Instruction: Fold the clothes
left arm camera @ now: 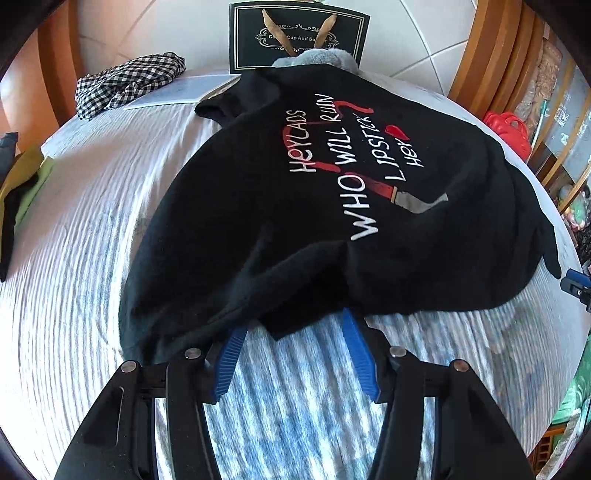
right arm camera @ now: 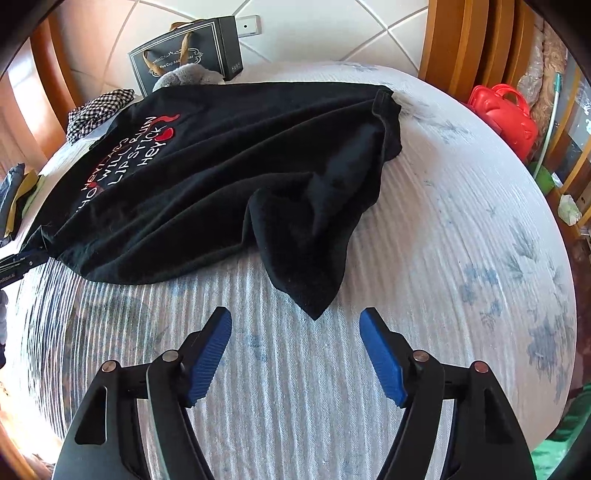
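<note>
A black T-shirt (left arm camera: 295, 206) with white and red lettering lies spread on the bed, print side up. My left gripper (left arm camera: 291, 325) is at its near hem. The jaws stand apart, a fold of the hem lies between the blue pads (left arm camera: 356, 347), and the cloth covers the left fingertip. In the right wrist view the T-shirt (right arm camera: 221, 177) ends in a pointed corner (right arm camera: 314, 310) just ahead of my right gripper (right arm camera: 295, 314). That gripper is open, with only bedsheet between its fingers. Each gripper shows at the edge of the other's view.
The bed has a white ribbed sheet (right arm camera: 443, 258) with faint blue prints. At the far side are a black gift bag (left arm camera: 299, 33), a grey plush (left arm camera: 317, 59), a checked cloth (left arm camera: 125, 83) and a booklet. Other clothes (left arm camera: 18, 192) lie left; a red bag (right arm camera: 506, 114) right.
</note>
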{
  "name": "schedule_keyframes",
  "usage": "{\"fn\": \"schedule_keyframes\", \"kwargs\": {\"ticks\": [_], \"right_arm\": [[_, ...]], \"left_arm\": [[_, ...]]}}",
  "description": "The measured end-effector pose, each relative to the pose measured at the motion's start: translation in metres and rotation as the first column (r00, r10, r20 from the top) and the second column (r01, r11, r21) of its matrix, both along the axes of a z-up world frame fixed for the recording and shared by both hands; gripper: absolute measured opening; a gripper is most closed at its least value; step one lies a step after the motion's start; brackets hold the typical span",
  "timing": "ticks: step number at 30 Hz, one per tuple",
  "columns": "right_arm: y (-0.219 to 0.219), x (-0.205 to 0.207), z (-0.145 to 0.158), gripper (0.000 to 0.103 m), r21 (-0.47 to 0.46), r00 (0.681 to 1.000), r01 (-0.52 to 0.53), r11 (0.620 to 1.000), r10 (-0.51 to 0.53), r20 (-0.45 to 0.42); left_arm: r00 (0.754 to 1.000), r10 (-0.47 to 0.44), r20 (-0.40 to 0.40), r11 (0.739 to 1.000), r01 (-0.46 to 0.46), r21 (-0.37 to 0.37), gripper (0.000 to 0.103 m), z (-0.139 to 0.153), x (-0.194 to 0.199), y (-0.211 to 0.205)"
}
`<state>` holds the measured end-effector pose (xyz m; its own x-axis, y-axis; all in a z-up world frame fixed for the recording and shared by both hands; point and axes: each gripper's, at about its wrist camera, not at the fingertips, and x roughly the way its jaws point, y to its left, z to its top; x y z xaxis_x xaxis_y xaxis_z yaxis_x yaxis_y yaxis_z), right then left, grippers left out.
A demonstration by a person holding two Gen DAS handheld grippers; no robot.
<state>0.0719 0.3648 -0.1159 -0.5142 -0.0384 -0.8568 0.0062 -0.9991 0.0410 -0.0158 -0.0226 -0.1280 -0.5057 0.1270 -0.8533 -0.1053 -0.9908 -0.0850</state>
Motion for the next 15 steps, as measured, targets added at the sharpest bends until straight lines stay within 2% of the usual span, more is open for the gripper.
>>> {"fn": "schedule_keyframes", "kwargs": {"ticks": [2, 4, 6, 9, 10, 11, 12, 15], "right_arm": [[-0.002, -0.003, 0.000, 0.073, 0.001, 1.000, -0.013, 1.000, 0.013, -0.008], [-0.004, -0.006, -0.001, 0.076, 0.010, 1.000, -0.023, 1.000, 0.023, -0.017], [-0.005, -0.011, -0.002, 0.077, 0.029, 0.999, -0.013, 0.999, 0.014, -0.034], [-0.004, -0.023, -0.007, 0.075, 0.031, 0.999, -0.001, 1.000, 0.002, -0.034], [-0.004, -0.028, -0.011, 0.048, 0.028, 1.000, -0.006, 1.000, 0.007, -0.018], [-0.004, -0.033, -0.014, 0.011, 0.026, 1.000, -0.011, 1.000, 0.011, -0.003], [-0.006, -0.036, -0.015, 0.010, 0.075, 1.000, -0.001, 0.997, 0.001, 0.008], [0.003, -0.030, 0.003, 0.007, 0.084, 0.998, 0.049, 0.995, -0.046, -0.035]], "left_arm": [[1.000, -0.005, -0.018, 0.999, 0.004, -0.034, 0.054, 0.000, -0.007, 0.005], [0.999, -0.008, -0.035, 0.999, 0.006, -0.053, 0.049, 0.000, -0.009, 0.011], [0.999, -0.019, -0.039, 0.999, 0.018, -0.044, 0.022, 0.001, -0.010, 0.013], [0.999, -0.033, -0.037, 0.999, 0.031, -0.043, 0.008, 0.004, -0.011, 0.016], [0.999, -0.033, -0.038, 0.998, 0.031, -0.050, 0.008, 0.006, -0.011, 0.017], [0.999, -0.029, -0.043, 0.998, 0.027, -0.052, 0.008, 0.010, -0.010, 0.016], [0.998, -0.024, -0.052, 0.999, 0.021, -0.045, 0.008, 0.016, -0.008, 0.013], [0.995, -0.033, -0.099, 0.999, 0.030, -0.032, 0.008, 0.043, 0.005, 0.002]]}}
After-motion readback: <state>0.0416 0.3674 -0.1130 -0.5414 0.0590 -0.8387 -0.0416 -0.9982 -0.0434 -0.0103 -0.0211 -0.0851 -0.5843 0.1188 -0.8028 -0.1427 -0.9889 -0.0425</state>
